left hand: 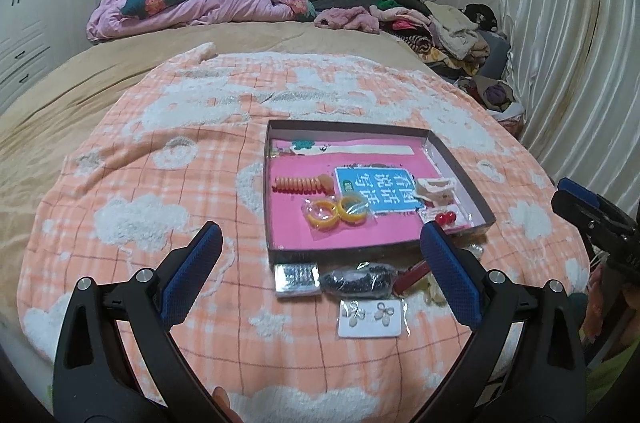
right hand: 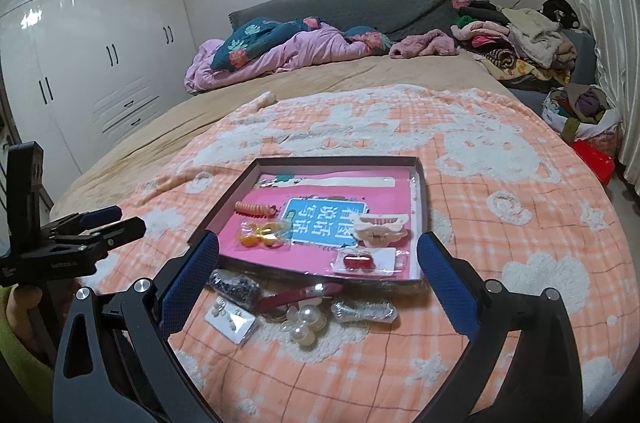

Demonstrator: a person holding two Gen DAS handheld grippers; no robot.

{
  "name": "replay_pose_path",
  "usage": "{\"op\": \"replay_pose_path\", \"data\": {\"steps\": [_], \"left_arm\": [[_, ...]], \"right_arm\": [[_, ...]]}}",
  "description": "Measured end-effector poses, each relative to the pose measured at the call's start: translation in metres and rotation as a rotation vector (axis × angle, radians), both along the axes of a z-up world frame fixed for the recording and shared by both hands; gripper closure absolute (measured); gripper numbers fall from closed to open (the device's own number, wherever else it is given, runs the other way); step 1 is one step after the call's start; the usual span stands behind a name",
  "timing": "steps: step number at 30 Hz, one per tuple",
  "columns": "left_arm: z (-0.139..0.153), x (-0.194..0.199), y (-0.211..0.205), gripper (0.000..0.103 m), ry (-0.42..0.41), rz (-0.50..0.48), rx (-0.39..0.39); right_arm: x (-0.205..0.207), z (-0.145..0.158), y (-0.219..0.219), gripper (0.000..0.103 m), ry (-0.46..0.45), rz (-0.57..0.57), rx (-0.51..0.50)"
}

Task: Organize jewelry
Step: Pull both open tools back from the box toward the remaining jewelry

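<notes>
A shallow box (left hand: 276,251) (right hand: 224,207) with a pink floor lies on the bed. Inside it are an orange spiral hair tie (left hand: 302,184) (right hand: 256,209), bagged yellow rings (left hand: 336,213) (right hand: 260,235), a cream hair claw (left hand: 434,191) (right hand: 380,229) and red earrings (left hand: 446,219) (right hand: 358,260). In front of the box lie a silver packet (left hand: 297,279) (right hand: 362,311), a bag of dark beads (left hand: 358,279) (right hand: 236,287), a red clip (left hand: 412,277) (right hand: 300,295), an earring card (left hand: 370,317) (right hand: 232,319) and pearls (right hand: 304,323). My left gripper (left hand: 322,251) and right gripper (right hand: 318,263) hover open above these loose pieces.
An orange checked blanket (left hand: 160,183) (right hand: 500,223) covers the near bed. Bedding (left hand: 192,3) and a clothes pile (left hand: 440,27) lie at the far end. White wardrobes (right hand: 92,63) stand left, a curtain (left hand: 560,43) right. A red bag (right hand: 592,159) sits by the bed.
</notes>
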State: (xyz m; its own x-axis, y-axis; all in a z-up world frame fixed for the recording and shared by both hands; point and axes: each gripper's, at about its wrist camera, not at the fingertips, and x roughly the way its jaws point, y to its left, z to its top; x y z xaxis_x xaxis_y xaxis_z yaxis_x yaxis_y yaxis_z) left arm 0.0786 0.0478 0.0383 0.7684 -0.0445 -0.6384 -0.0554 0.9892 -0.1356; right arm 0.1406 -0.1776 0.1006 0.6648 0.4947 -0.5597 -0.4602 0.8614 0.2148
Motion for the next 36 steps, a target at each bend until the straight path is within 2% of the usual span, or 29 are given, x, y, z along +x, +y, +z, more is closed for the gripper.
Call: {"op": "replay_pose_path", "data": {"steps": [21,36], "left_arm": [[-0.034,-0.022,0.001,0.010,0.098,0.000,0.029],[-0.068,-0.025,-0.018,0.010,0.184,-0.068,0.036]], "right_arm": [[-0.018,-0.029,0.015,0.004,0.090,0.073,-0.038],[-0.016,-0.057,0.017,0.004,0.180,0.095,-0.049]]}}
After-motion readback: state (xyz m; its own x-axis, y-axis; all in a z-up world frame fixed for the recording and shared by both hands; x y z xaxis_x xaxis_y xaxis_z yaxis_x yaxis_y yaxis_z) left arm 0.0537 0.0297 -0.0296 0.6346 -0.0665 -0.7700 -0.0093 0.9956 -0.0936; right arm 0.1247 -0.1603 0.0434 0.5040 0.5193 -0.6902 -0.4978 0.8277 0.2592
